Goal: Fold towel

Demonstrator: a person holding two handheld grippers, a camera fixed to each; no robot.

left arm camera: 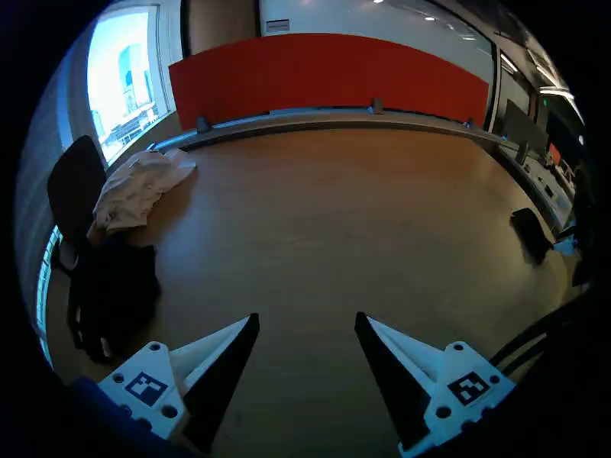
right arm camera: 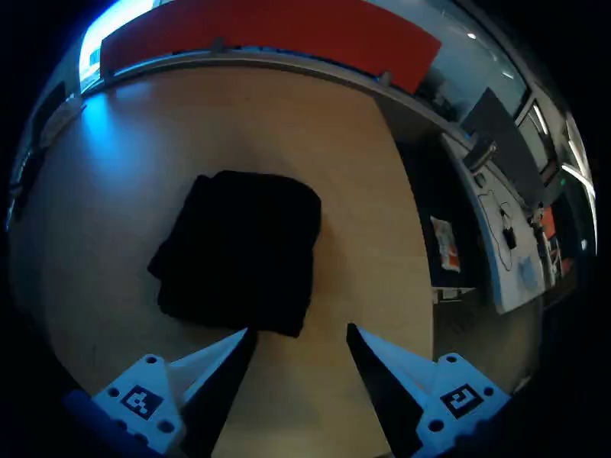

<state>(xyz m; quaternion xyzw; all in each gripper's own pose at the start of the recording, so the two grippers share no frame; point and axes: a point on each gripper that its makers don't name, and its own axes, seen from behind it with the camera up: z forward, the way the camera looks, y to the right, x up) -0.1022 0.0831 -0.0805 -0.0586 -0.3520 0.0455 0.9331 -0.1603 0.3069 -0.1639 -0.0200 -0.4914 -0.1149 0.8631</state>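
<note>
Left hand-held gripper (left arm camera: pixel 306 316) hangs above the wooden worktop (left arm camera: pixel 328 214) with its two fingers spread wide and nothing between them. From where it looks, a bright window (left arm camera: pixel 122 76) sits far to the left, with a black chair (left arm camera: pixel 75 187) in front of it. Just beside the chair a crumpled pale cloth (left arm camera: pixel 137 191) lies near the worktop's far left corner. Closer in, a dark heap (left arm camera: pixel 114 294) sits at the left edge; I cannot tell what it is. A long red partition (left arm camera: pixel 328 76) runs along the far side, and a small dark object (left arm camera: pixel 531 233) rests near the right edge. The stretch of wood straight ahead of these fingers is bare.

Right hand-held gripper (right arm camera: pixel 301 328) is also spread wide and holds nothing. The black towel (right arm camera: pixel 240 252) lies flat on the worktop right ahead of it, roughly in the middle of the board. It is already folded to a compact, near-square block, with a small lump sticking out on its left side. Its near edge comes right up to the left fingertip; whether they touch I cannot tell. To the right, past the worktop's edge, a neighbouring desk (right arm camera: pixel 504 252) carries a thin cable (right arm camera: pixel 496 210) and some small items too blurred to name.
</note>
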